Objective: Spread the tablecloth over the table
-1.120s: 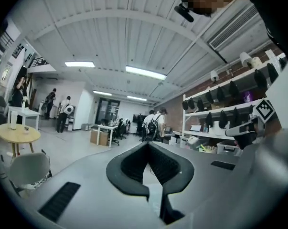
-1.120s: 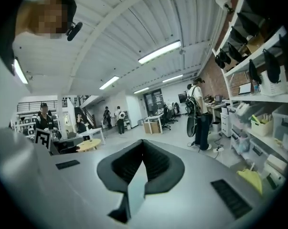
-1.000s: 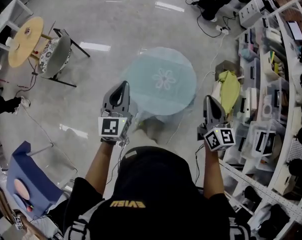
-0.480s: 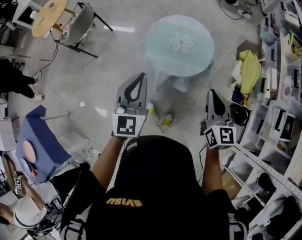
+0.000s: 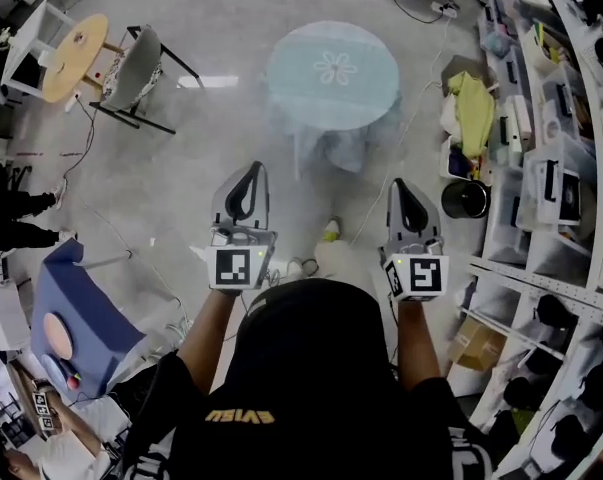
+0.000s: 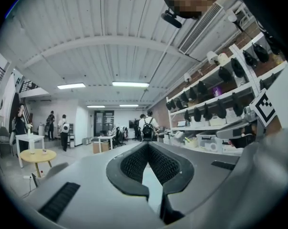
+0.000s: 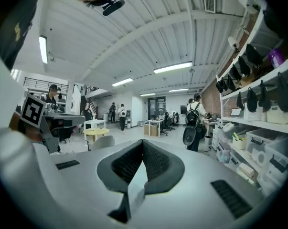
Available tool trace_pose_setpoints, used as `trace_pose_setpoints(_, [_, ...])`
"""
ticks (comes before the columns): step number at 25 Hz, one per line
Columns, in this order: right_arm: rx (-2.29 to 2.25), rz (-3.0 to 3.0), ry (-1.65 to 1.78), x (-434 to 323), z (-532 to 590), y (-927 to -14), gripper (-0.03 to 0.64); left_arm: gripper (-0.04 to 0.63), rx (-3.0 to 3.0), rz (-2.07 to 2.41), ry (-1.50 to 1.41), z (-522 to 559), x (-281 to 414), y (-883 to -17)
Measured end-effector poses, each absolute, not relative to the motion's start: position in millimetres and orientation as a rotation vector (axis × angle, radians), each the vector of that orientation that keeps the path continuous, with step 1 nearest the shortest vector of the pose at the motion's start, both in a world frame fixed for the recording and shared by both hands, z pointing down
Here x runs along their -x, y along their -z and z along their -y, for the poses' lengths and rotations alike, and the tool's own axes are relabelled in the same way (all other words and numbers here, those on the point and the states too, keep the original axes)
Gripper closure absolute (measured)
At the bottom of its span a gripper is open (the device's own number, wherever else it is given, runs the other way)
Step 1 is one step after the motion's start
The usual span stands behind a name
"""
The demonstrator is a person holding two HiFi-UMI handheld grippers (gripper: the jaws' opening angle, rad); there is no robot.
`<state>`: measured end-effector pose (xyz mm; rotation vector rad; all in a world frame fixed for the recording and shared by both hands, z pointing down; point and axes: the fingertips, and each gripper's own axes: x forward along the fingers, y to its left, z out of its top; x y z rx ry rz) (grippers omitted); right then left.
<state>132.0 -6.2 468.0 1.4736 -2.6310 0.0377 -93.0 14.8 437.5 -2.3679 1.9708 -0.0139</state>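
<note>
At the far left of the head view a small yellow round table (image 5: pixel 73 42) stands on the grey floor (image 5: pixel 221 138), and a grey chair (image 5: pixel 133 68) is just beside it. Lower at the left there is a blue seat (image 5: pixel 76 313).

The left gripper (image 5: pixel 249 171) is in front of the person, with its marker cube toward the camera. In the left gripper view its jaws are together at the tips and nothing is between them.

Beyond and between the two grippers stands the round table (image 5: pixel 326 153), well apart from both. The tablecloth (image 5: pixel 333 73), pale blue with a flower in its middle, lies on top of it and covers it. On the near side the cloth hangs down in folds.

The right gripper (image 5: pixel 401 186) is next to the left one, and both point toward the table. In the right gripper view its jaws are also closed tip to tip, with nothing held.

To the right of the table a yellow-green cloth (image 5: pixel 473 108) lies near the shelves (image 5: pixel 571 218), and a black bucket (image 5: pixel 465 199) stands on the floor below it. The shelves run along the right edge and carry many boxes and devices.
</note>
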Motion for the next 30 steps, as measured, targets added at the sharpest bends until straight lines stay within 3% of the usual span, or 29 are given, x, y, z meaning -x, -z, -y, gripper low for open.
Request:
trace_pose_setpoints(11, [-1.621,2.556,-0.110,-163.4,-72.0,-480.3,0.618,0.577,2.371,-1.919,-0.013,-100.8,101.6,-451.1])
trace_pose_setpoints(17, [-1.627,2.547,-0.016,-148.0,-85.7,-456.3,0.618,0.577,2.382,-2.011,-0.039,-137.8,142.8,-435.2])
trace_pose_setpoints(30, [-1.728,2.476,0.058,-161.1,-108.9,-445.2,0.618,0.577,2.425,-1.918,0.004,-147.2,140.2,-435.0])
